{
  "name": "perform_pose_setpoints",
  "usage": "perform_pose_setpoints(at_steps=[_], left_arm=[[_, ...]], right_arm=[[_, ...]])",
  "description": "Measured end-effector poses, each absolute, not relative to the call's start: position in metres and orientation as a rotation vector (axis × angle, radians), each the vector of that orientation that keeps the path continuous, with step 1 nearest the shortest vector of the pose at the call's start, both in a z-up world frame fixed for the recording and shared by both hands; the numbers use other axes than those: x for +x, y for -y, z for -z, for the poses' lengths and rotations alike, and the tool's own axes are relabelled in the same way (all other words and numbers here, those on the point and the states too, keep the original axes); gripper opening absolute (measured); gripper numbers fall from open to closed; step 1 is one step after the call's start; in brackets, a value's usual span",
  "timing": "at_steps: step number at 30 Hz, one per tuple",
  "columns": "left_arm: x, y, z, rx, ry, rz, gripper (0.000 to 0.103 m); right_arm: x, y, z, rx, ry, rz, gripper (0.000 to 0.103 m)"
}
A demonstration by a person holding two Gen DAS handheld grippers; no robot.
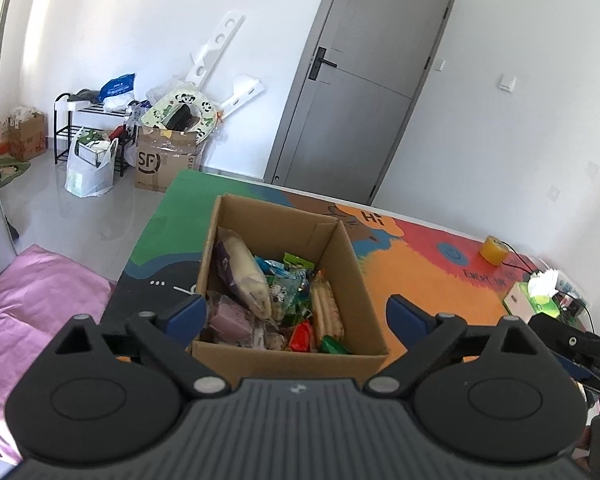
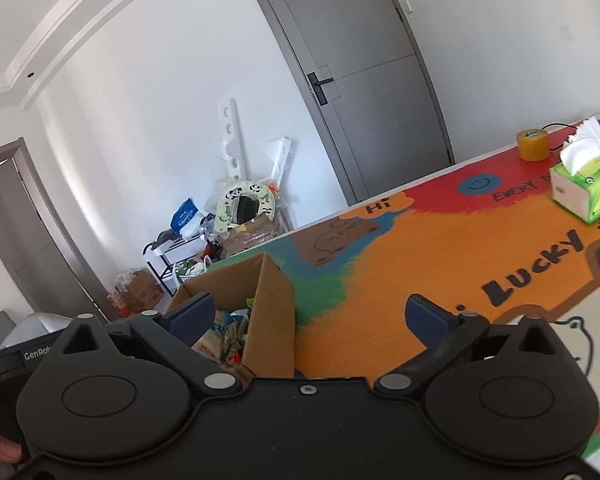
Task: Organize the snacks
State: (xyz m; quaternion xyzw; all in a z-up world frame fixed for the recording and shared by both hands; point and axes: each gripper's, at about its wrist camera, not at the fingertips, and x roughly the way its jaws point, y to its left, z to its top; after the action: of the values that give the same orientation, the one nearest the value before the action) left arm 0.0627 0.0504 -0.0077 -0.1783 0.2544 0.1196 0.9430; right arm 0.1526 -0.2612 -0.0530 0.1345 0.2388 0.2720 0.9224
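An open cardboard box (image 1: 352, 280) stands on the colourful table mat (image 1: 420, 272). It holds several snack packets: a long pale bag (image 1: 246, 276), a purple packet (image 1: 232, 320), a red one (image 1: 302, 336) and green ones (image 1: 296, 264). My left gripper (image 1: 296, 312) is open and empty, its blue fingers on either side of the box's near end, above it. The box also shows in the right wrist view (image 2: 272, 312), at lower left. My right gripper (image 2: 312, 316) is open and empty, above the box's right wall and the mat.
A yellow tape roll (image 2: 534, 144) and a green tissue box (image 2: 584, 188) stand on the mat's far right. A pink cushion (image 1: 32, 300) lies left of the table. Boxes, bags and a shoe rack (image 1: 88, 128) clutter the wall by a grey door (image 1: 364, 92).
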Motion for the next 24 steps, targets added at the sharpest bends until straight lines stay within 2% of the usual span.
perform_pose_setpoints(at_steps=[6, 24], left_arm=[[0.052, -0.036, 0.002, -0.318, -0.513, -0.212, 0.102], [0.026, -0.007, -0.011, -0.210, -0.535, -0.146, 0.102]], right_arm=[[0.142, 0.283, 0.049, 0.272, -0.478, -0.544, 0.103], [0.111, 0.307, 0.034, 0.187, -0.480, -0.511, 0.103]])
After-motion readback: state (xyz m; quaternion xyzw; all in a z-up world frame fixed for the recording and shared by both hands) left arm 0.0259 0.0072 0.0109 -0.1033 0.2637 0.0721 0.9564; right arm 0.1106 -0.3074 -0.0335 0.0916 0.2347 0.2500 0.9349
